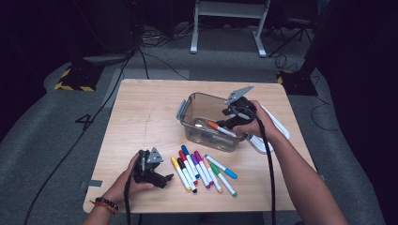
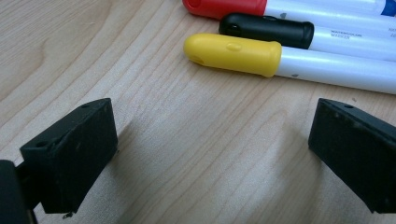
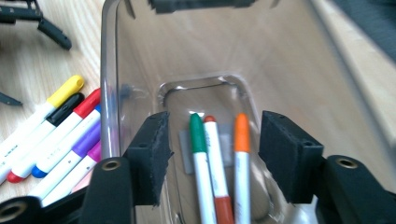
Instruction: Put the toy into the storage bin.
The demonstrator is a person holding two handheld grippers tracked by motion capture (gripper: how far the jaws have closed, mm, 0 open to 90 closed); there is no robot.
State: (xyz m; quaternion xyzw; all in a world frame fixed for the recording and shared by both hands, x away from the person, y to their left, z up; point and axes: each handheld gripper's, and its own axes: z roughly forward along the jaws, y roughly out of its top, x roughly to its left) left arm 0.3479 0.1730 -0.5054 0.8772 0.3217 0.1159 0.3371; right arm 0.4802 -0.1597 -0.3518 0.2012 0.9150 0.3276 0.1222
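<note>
A clear plastic box [image 1: 206, 123] sits on the wooden table [image 1: 141, 117], and it is the landmark here. The right gripper [image 1: 224, 125] is held over the box's right end, and it points down into the box. In the right gripper view its jaws are spread wide and pinch nothing. Between them, down on the bottom of the box, lie three markers side by side: a green-capped one [image 3: 200, 163], a red-and-white one [image 3: 215, 168] and an orange-capped one [image 3: 241, 163]. In the high view an orange-capped marker [image 1: 220, 128] shows just below the right gripper, inside the box. The box lid [image 1: 274, 125] lies just to the right of the box, partly under the person's right hand [image 1: 256, 123]. In front of the box, closer to the person, a row of markers [image 1: 202, 169] lies on the table with caps of many colours. The left gripper [image 1: 165, 179] rests on the table, to the front and left of the box, just left of that row. Its jaws are spread wide too, with bare wood between them. Right ahead of them are the yellow cap [image 2: 233, 53], then the black cap [image 2: 266, 30], then the red cap [image 2: 224, 7].
</note>
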